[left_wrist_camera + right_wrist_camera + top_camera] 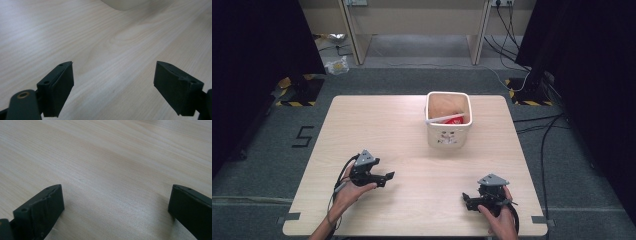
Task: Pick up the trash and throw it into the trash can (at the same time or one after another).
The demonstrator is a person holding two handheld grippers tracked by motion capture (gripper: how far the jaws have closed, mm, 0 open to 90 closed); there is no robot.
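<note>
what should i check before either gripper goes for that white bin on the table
1. Left gripper empty with jaws apart: ok, its own view has bare wood between them.
2. Right gripper empty with jaws apart: ok, the same in its own view.
3. Path to the white bin free: ok, bare table lies between both grippers and the bin.
4. Bin upright and well inside the table edge: ok, it stands towards the far side, mouth up.
5. What is in the bin: cannot tell fully; something red and a white strip show inside, the rest unclear.
6. Cables clear of the path: ok, they trail back by the wrists.
</note>
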